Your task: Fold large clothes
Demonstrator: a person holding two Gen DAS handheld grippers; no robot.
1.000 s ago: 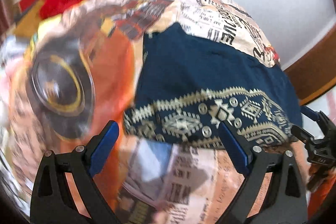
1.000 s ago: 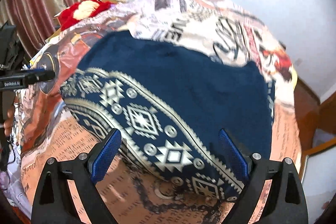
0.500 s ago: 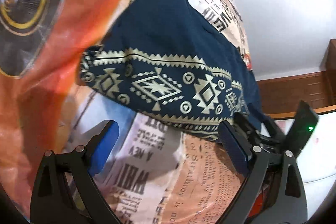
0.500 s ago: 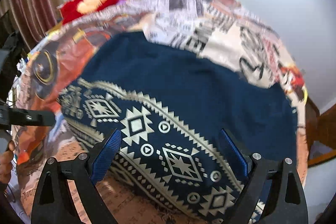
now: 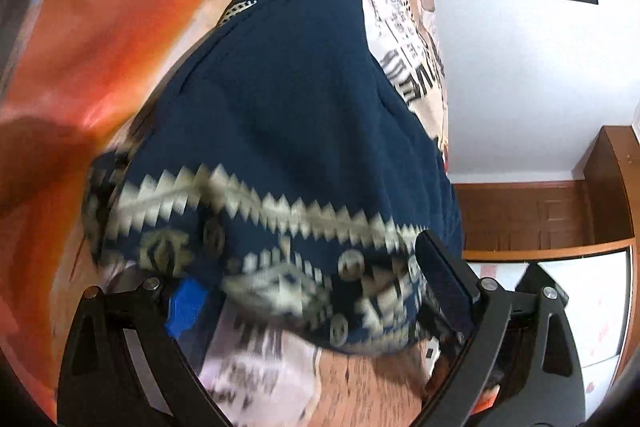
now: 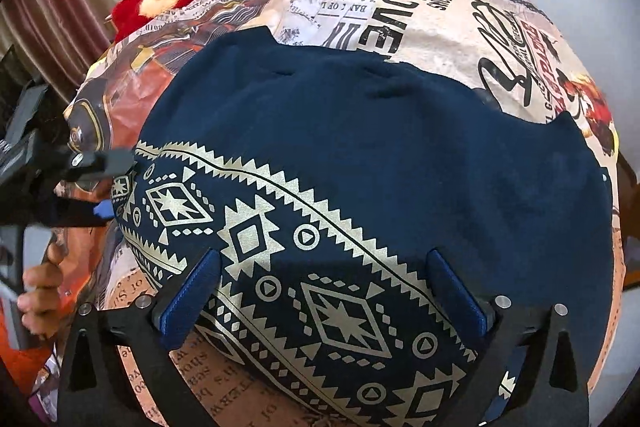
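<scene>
Navy patterned garment [image 6: 360,163] is lying flat on the newspaper-print bedspread [image 6: 440,27], its printed border running just ahead of and between the right claw's [image 6: 320,291] fingers. That claw's jaws are opening wide, gripping nothing, likely lining up on the hem. Left claw [image 5: 304,291] is straddling the border's far corner, jaws apart, apparently unclamped; view blurred.
</scene>
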